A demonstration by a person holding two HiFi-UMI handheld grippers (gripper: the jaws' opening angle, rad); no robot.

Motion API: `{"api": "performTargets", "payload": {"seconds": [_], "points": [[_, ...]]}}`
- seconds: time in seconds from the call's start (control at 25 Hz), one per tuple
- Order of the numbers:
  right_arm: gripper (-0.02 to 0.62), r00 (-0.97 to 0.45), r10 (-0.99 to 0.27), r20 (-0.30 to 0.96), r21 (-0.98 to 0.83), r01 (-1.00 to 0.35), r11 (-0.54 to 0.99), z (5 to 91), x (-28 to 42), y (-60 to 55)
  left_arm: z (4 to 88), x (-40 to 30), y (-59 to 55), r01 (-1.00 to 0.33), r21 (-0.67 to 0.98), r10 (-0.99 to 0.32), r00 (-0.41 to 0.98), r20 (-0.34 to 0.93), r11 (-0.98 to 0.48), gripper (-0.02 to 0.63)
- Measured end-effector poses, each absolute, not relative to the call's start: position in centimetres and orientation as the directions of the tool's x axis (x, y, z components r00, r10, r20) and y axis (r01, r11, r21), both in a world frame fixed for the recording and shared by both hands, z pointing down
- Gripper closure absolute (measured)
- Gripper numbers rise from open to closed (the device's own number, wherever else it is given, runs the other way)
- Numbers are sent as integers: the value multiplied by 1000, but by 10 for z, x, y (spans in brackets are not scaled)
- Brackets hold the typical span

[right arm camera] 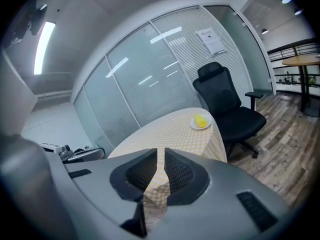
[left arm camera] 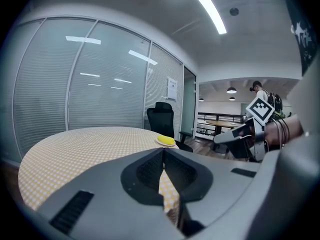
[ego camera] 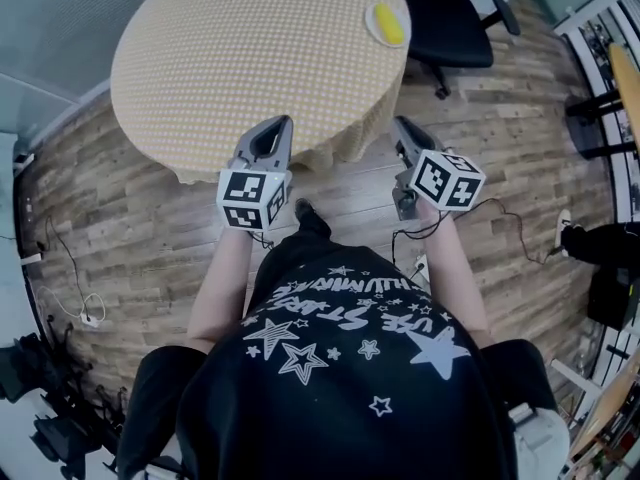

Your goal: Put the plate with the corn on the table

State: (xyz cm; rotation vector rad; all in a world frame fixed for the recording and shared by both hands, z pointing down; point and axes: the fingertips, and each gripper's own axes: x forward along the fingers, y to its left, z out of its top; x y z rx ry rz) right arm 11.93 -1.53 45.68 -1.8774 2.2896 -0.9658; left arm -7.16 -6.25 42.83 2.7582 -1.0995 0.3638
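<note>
A white plate (ego camera: 372,26) with a yellow corn cob (ego camera: 389,23) lies on the round table (ego camera: 250,48), at its far right edge under the checked cloth. The plate (left arm camera: 166,141) also shows in the left gripper view, and as a small plate (right arm camera: 200,122) in the right gripper view. My left gripper (ego camera: 284,121) hovers at the table's near edge, jaws shut and empty. My right gripper (ego camera: 400,121) is held over the floor just right of that edge, well short of the plate. Its jaws are nearly together with only a thin slit, holding nothing.
A black office chair (ego camera: 450,18) stands on the wood floor right behind the plate's side of the table. Cables (ego camera: 70,288) lie on the floor at the left. A person's shoe and leg (ego camera: 590,240) are at the far right, by a railing.
</note>
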Motion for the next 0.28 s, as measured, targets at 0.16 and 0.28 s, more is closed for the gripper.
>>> {"api": "performTargets", "payload": {"seconds": [0.16,0.28], "points": [[537,-281,-896,343,-466,-879,98,452,119,10,425,-70,-40,-694,52,-659,701,272,-718,598],[537,-294,-894,338,-466,-878,113,452,118,32,424,-68,-18,-691,53,-656,704,272,-721,598]]}}
